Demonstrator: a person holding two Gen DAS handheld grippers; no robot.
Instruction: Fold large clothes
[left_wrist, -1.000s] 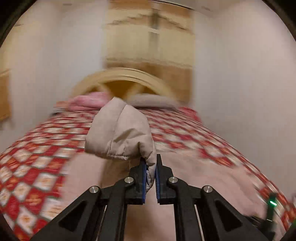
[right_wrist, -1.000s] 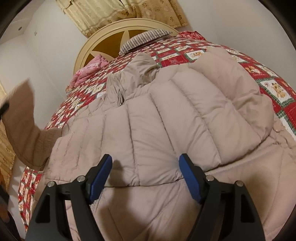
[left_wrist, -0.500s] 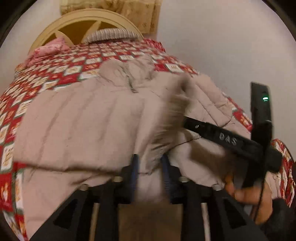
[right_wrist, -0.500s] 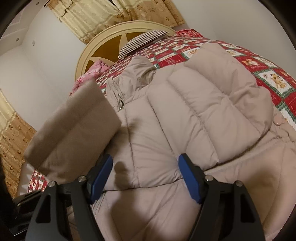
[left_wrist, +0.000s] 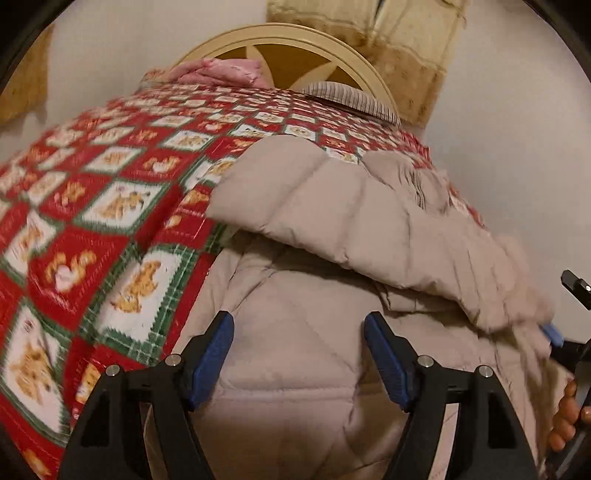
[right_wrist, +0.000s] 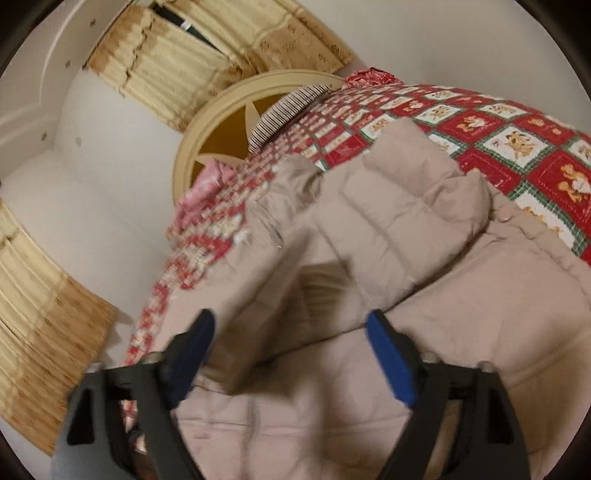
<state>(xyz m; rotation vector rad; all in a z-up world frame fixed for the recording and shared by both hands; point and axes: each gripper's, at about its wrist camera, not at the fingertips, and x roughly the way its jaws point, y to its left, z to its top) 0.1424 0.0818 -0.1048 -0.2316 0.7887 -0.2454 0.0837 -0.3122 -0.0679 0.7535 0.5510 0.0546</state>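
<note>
item: beige puffer jacket (left_wrist: 332, 221), lay on the red patchwork quilt (left_wrist: 92, 221), both sleeves folded across its front. my left gripper (left_wrist: 298, 354) hung spread wide above the hem, grasping nothing. my right gripper (right_wrist: 291, 350) likewise released, over the jacket.

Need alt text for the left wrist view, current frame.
The open left gripper hovers over a beige puffer jacket lying on a red, white and green patterned quilt, with one sleeve folded across the jacket's body. Behind are a round cream headboard, pillows and curtains.
</note>
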